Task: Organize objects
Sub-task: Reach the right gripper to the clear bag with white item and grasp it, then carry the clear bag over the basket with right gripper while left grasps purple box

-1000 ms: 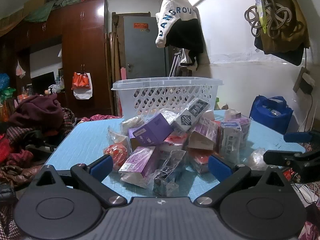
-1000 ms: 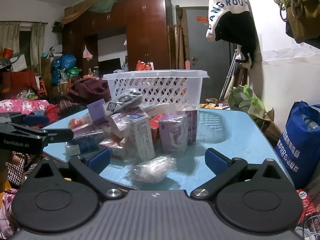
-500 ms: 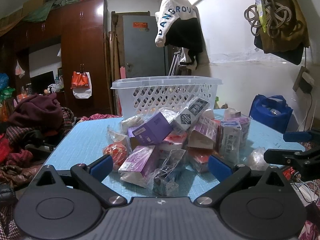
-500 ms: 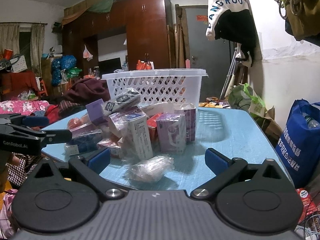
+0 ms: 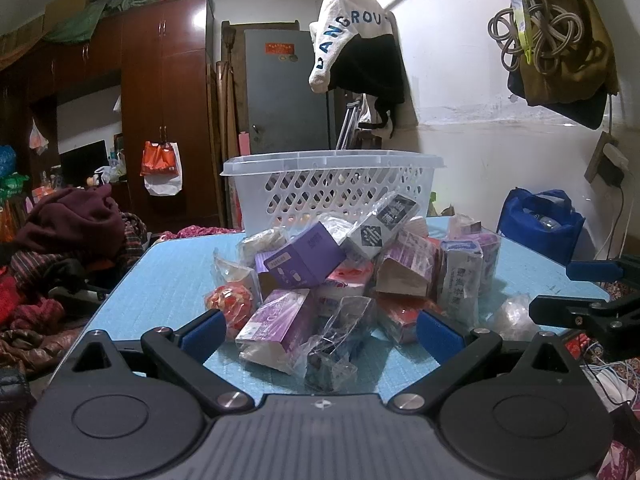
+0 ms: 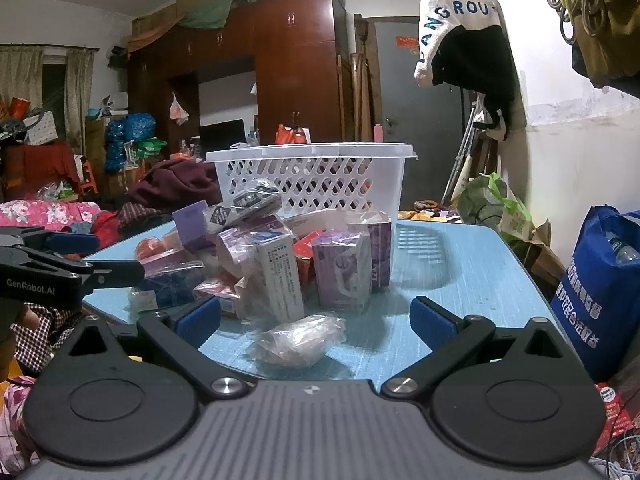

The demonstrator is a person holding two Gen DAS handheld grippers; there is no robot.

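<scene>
A heap of small boxes and plastic-wrapped packets [image 5: 352,276] lies on a light blue table [image 5: 160,280], in front of a white perforated basket [image 5: 332,188]. My left gripper [image 5: 318,332] is open and empty at the near table edge, a purple box [image 5: 276,320] and a clear-wrapped dark packet [image 5: 336,344] between its fingers. My right gripper [image 6: 316,318] is open and empty, a clear bag [image 6: 300,338] just ahead of it. The heap [image 6: 288,256] and basket [image 6: 312,180] also show in the right wrist view.
Each gripper shows in the other's view: the right one [image 5: 588,304] at the table's right edge, the left one [image 6: 68,268] at its left. A blue bag [image 6: 600,292] stands on the floor at right. Clothes [image 5: 68,236] pile up left of the table.
Both grippers have crept slightly closer to the heap. Nothing was grasped or moved.
</scene>
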